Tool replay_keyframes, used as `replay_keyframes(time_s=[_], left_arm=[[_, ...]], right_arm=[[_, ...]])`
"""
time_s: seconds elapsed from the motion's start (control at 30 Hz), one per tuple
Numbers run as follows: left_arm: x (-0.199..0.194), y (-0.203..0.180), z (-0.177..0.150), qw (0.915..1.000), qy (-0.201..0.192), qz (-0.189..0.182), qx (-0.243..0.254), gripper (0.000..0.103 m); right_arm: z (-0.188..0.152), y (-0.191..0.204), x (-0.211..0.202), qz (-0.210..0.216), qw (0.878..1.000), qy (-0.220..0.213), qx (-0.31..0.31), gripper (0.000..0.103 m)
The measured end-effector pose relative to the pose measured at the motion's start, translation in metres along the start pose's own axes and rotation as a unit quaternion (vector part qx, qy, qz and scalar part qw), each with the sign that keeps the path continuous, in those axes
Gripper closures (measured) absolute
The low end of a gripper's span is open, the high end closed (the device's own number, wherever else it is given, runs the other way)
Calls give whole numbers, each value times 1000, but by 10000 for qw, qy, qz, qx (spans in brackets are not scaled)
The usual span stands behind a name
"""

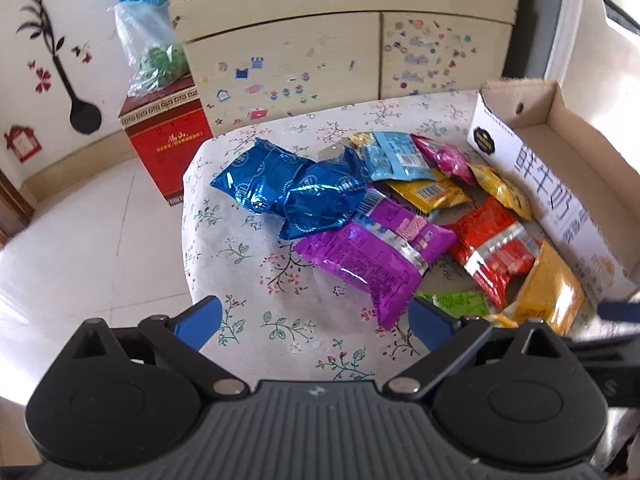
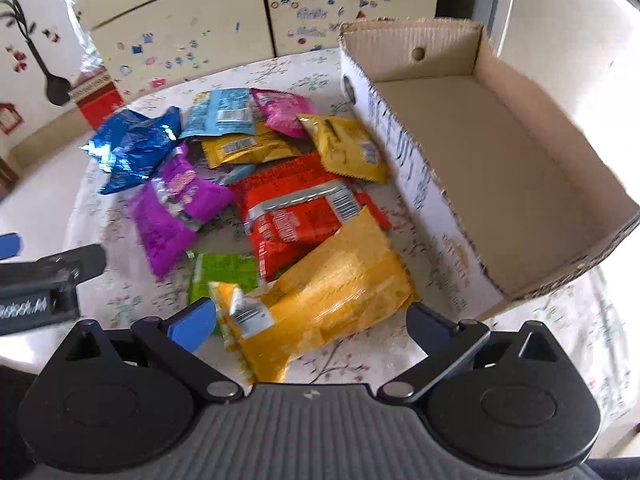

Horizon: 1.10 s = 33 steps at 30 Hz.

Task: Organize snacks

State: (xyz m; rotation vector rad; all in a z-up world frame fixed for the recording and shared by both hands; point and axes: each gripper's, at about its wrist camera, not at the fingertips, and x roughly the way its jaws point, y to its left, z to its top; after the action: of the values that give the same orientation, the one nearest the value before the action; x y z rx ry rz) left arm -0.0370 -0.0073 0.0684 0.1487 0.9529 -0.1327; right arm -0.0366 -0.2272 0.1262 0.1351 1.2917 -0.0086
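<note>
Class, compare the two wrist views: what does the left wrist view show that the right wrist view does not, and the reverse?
Only the left wrist view shows the clear plastic bag of green items on the red box. Only the right wrist view shows the whole bare floor of the cardboard box. Both share the purple packet, the orange packet and open tongs.

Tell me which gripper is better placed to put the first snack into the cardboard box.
Right. The right gripper is open around the large orange foil packet, beside the open cardboard box. The left gripper is over bare tablecloth.
</note>
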Motion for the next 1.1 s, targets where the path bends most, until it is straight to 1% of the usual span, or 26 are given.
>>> replay_keyframes(time_s=[0.07, 0.33, 0.47, 0.6, 0.73, 0.83, 0.9, 1.0, 1.07, 1.1], left_arm=[[0, 8, 3, 9999, -30, 13, -166, 5], [9, 36, 24, 9976, -96, 71, -688, 5], [16, 48, 42, 9953, -145, -78, -950, 5], [25, 54, 63, 9940, -279, -109, -1050, 4], [44, 55, 85, 9942, -334, -44, -1026, 4], [63, 58, 96, 9939, -261, 48, -1070, 4], [77, 60, 102, 9933, -136, 96, -1147, 4], [94, 64, 107, 9913, 25, 26, -1319, 4], [106, 62, 111, 9922, 160, -66, -1234, 4], [111, 59, 112, 9928, 197, -33, -1181, 4]], right_arm=[[-2, -4, -3, 191, 9998, 27, 57, 0], [-7, -17, -10, 580, 9981, 60, 207, 0], [-8, -21, -13, 770, 9967, 43, 258, 0], [-9, -25, -14, 844, 9958, 39, 357, 1], [-8, -26, -15, 938, 9948, 17, 397, 2], [-8, -23, -15, 1003, 9942, 39, 375, 3], [-7, -22, -14, 1031, 9940, 61, 362, 3], [-6, -23, -12, 1080, 9933, 124, 402, 3], [-7, -25, -11, 1104, 9928, 160, 442, 3], [-7, -26, -11, 1105, 9927, 173, 459, 3]])
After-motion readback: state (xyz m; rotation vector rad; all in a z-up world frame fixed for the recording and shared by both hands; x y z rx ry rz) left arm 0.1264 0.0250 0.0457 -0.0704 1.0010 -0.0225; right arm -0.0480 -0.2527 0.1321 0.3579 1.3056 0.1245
